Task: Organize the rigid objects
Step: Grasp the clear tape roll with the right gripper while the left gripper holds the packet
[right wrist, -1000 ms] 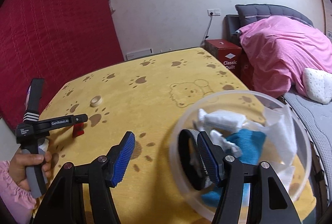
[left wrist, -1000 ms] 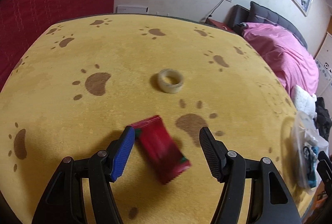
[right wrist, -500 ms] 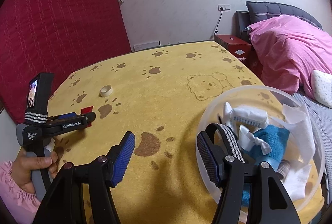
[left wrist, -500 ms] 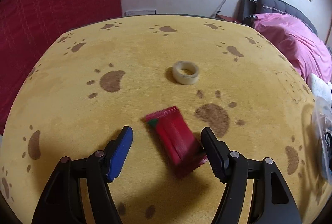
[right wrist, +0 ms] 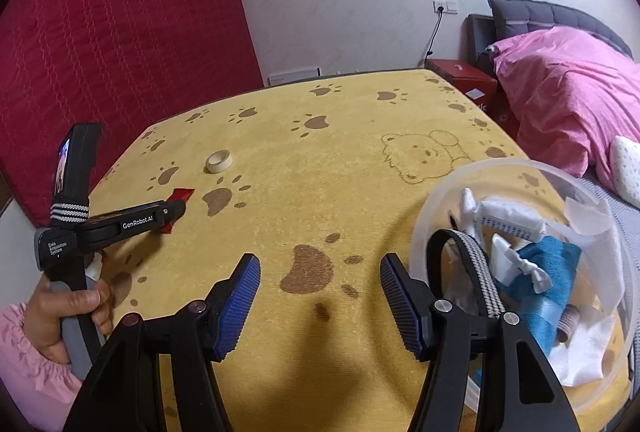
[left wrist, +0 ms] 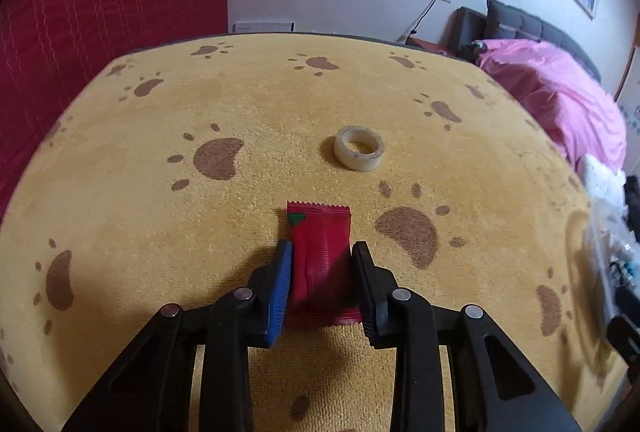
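Closing on a red packet (left wrist: 320, 252), the left gripper (left wrist: 322, 264) has the wrapper between its jaws, both pads against its long sides, on the yellow paw-print cloth (left wrist: 120, 216). A roll of tape (left wrist: 358, 148) lies flat just beyond the packet, apart from it. Right gripper (right wrist: 320, 280) hangs half open over bare cloth, nothing between its jaws. Beside it stands a clear plastic bowl (right wrist: 436, 208) holding cloths and a strap. A hand (right wrist: 68, 312) in a pink sleeve grips the left tool.
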The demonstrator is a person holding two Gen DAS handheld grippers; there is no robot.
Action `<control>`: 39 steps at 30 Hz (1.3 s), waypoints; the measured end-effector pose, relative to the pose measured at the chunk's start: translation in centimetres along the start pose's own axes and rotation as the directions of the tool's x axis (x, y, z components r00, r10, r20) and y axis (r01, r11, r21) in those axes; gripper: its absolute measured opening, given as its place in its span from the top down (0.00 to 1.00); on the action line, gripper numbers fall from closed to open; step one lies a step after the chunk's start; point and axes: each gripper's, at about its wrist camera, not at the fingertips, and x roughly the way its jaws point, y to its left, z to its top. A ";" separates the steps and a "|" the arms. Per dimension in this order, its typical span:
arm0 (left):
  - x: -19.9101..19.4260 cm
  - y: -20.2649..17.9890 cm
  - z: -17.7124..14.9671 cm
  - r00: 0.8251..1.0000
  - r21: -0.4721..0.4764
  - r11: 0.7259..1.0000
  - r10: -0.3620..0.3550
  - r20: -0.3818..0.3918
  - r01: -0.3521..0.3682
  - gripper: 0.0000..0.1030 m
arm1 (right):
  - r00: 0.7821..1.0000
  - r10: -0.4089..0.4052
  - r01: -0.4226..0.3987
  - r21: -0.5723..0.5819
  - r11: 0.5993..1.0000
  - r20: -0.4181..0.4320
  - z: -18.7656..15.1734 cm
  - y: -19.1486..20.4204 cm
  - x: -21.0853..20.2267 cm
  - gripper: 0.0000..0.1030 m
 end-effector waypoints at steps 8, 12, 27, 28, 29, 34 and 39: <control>-1.8 1.5 0.0 0.999 -0.029 1.000 -0.003 0.054 0.005 0.70 | 0.998 0.049 -0.049 -0.019 0.999 -0.041 2.0 2.4 2.3 0.36; -2.8 2.5 -0.2 0.997 -0.042 0.999 0.013 0.080 -0.010 0.70 | 0.994 0.081 -0.084 -0.040 0.996 -0.071 3.4 4.4 4.5 0.36; -3.3 5.5 -1.1 0.994 -0.132 0.991 0.036 0.099 -0.023 0.70 | 0.980 0.127 -0.150 -0.146 0.978 -0.154 7.4 10.6 14.3 0.36; -3.3 5.6 -1.1 0.995 -0.139 0.990 0.034 0.098 -0.020 0.70 | 0.980 0.126 -0.149 -0.144 0.978 -0.156 7.5 10.7 14.6 0.36; -3.3 5.8 -1.1 0.995 -0.147 0.989 0.032 0.098 -0.017 0.70 | 0.979 0.125 -0.147 -0.138 0.979 -0.159 7.8 10.8 15.1 0.37; -3.2 6.0 -1.2 0.995 -0.162 0.987 0.027 0.094 -0.012 0.70 | 0.979 0.121 -0.141 -0.121 0.983 -0.163 9.0 11.3 16.7 0.41; -3.1 6.2 -1.3 0.996 -0.178 0.984 0.026 0.091 -0.009 0.70 | 0.979 0.112 -0.139 -0.159 0.977 -0.172 9.4 12.3 17.8 0.52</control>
